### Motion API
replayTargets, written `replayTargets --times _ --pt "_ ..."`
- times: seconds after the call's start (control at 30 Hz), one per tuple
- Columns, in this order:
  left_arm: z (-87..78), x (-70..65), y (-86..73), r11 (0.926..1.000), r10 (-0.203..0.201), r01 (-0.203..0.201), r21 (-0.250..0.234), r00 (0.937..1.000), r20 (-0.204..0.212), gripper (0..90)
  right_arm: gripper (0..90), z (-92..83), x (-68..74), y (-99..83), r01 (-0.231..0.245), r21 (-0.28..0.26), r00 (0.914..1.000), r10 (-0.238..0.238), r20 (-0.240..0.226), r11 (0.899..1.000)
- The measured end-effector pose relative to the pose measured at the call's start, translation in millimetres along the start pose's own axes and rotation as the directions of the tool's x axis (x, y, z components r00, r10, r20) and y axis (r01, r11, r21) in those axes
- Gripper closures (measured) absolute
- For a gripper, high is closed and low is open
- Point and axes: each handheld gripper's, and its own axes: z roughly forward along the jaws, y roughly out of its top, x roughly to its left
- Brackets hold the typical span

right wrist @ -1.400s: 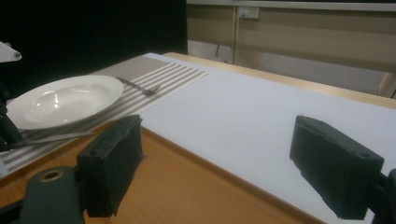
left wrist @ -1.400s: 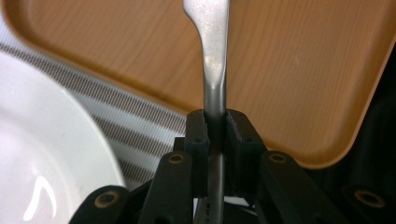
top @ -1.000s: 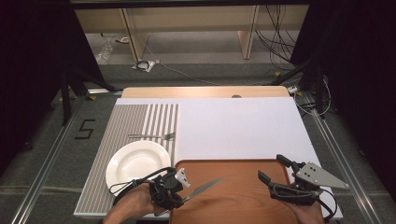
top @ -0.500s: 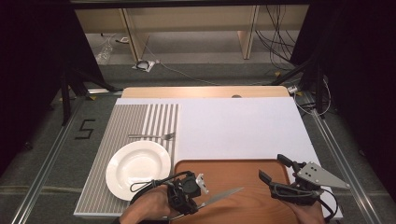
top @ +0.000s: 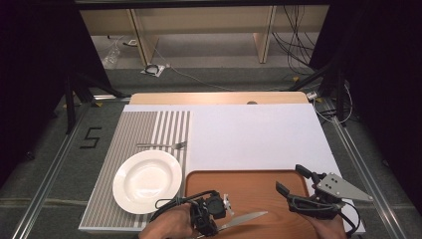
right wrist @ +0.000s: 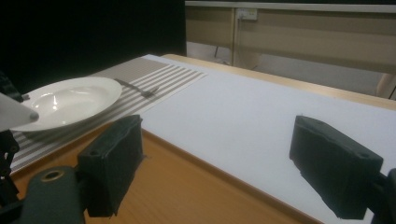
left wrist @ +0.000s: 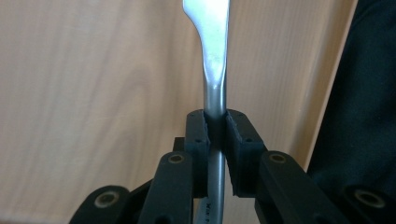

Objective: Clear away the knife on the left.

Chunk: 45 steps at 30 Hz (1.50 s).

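Jutting from the left gripper (left wrist: 215, 128): knife (left wrist: 212, 56).

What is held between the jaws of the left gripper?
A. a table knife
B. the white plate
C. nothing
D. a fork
A: in the left gripper view the jaws of the left gripper are pressed on the handle of a table knife, whose blade sticks out over the wooden tray in the high view.
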Motion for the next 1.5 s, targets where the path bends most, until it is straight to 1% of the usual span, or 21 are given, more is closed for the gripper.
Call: replayTargets --times 0.2,0.3,0.47,0.53,0.6,0.63,0.67,0.73,0.8,0.83,0.9,0.93,0.97,1.0,1.07,1.13,1.23,1.3,1.33,1.43,1.5 --pt "11.6 -4.8 1.8 0.9988 0.008 -0.009 0.048 0.9998 0.016 79.3 18.3 -0.2 0.6 0.0 0.003 -0.002 1.0000 -0.003 -0.002 1.000" --pt "15.9 -5.9 2.0 0.9980 0.000 -0.002 0.063 0.9997 0.024 79.3 18.3 -0.3 0.3 0.1 0.005 0.001 1.0000 -0.005 -0.002 1.000" --pt "18.6 -6.4 1.2 0.9966 0.000 -0.002 0.082 0.9999 0.016 79.3 18.3 -0.3 0.3 -0.1 0.005 0.002 1.0000 -0.005 -0.002 1.000" --pt "19.0 -7.6 0.9 0.9961 -0.003 0.001 0.088 0.9998 0.019 79.2 18.3 -0.3 0.7 -0.1 0.005 -0.001 1.0000 -0.005 -0.004 1.000" --pt "20.8 -7.9 0.5 0.9946 -0.008 0.004 0.104 0.9993 0.036 79.0 18.3 -0.3 0.6 -0.1 0.008 0.000 1.0000 -0.008 -0.004 1.000" --pt "22.0 -8.1 0.3 0.9946 -0.009 0.005 0.104 0.9994 0.032 78.4 18.3 -0.3 0.6 -0.2 0.007 0.001 1.0000 -0.007 -0.004 1.000" --pt "22.4 -8.1 0.4 0.9955 -0.018 0.015 0.093 0.9995 0.027 77.3 18.3 -0.5 0.6 -0.2 0.007 0.003 1.0000 -0.007 -0.004 1.000" --pt "19.9 -8.4 1.4 0.9968 -0.028 0.025 0.075 0.9991 0.033 69.4 18.3 -0.6 0.8 0.0 0.009 0.002 0.9999 -0.009 -0.005 1.000" --pt "12.7 -9.9 4.4 0.9989 -0.039 0.039 0.025 0.9991 0.014 59.5 18.3 -0.6 1.0 0.0 0.010 0.002 0.9999 -0.010 -0.006 1.000" --pt "9.4 -10.7 5.7 0.9993 -0.038 0.038 0.003 0.9993 0.005 54.6 18.3 -0.6 0.9 -0.1 0.010 0.003 0.9999 -0.010 -0.006 1.000" --pt "4.4 -11.9 7.5 0.9978 -0.034 0.034 -0.057 0.9994 0.002 53.4 18.3 -0.4 0.6 -0.2 0.009 0.004 0.9999 -0.009 -0.006 1.000" --pt "3.0 -12.3 8.2 0.9958 -0.030 0.030 -0.087 0.9995 0.002 54.1 18.3 -0.4 0.5 -0.2 0.010 0.005 0.9999 -0.010 -0.006 1.000" --pt "2.5 -12.8 8.8 0.9941 -0.026 0.026 -0.105 0.9997 0.000 55.6 18.3 -0.4 0.5 -0.2 0.010 0.005 0.9999 -0.010 -0.006 1.000" --pt "2.3 -13.7 9.6 0.9916 -0.015 0.014 -0.129 0.9999 -0.007 58.2 18.3 -0.5 0.5 -0.2 0.011 0.004 0.9999 -0.011 -0.006 1.000" --pt "3.4 -15.4 10.4 0.9881 -0.001 -0.002 -0.154 0.9998 -0.019 67.4 18.3 -0.5 0.9 -0.1 0.011 0.004 0.9999 -0.011 -0.007 1.000" --pt "5.3 -16.6 11.0 0.9845 0.005 -0.007 -0.175 0.9999 -0.011 75.2 18.4 -0.5 1.0 -0.2 0.011 0.005 0.9999 -0.011 -0.008 1.000" --pt "9.3 -18.8 11.2 0.9808 0.031 -0.034 -0.192 0.9994 -0.015 83.6 18.4 -0.2 1.2 -0.2 0.011 0.006 0.9999 -0.011 -0.008 1.000" --pt "13.0 -19.8 11.0 0.9803 0.048 -0.051 -0.191 0.9987 -0.019 87.8 18.4 -0.1 1.4 -0.3 0.013 0.005 0.9999 -0.013 -0.009 1.000" --pt "15.4 -20.7 10.8 0.9787 0.045 -0.047 -0.200 0.9989 -0.015 88.9 18.4 -0.1 1.4 -0.3 0.015 0.006 0.9999 -0.015 -0.009 1.000" --pt "19.9 -22.0 10.9 0.9807 0.070 -0.072 -0.182 0.9974 -0.019 89.1 18.4 0.1 1.7 -0.3 0.019 0.008 0.9998 -0.019 -0.008 1.000" --pt "21.7 -24.3 11.5 0.9793 0.094 -0.096 -0.178 0.9954 -0.018 89.1 18.4 0.1 1.9 -0.3 0.021 0.008 0.9997 -0.021 -0.009 1.000"
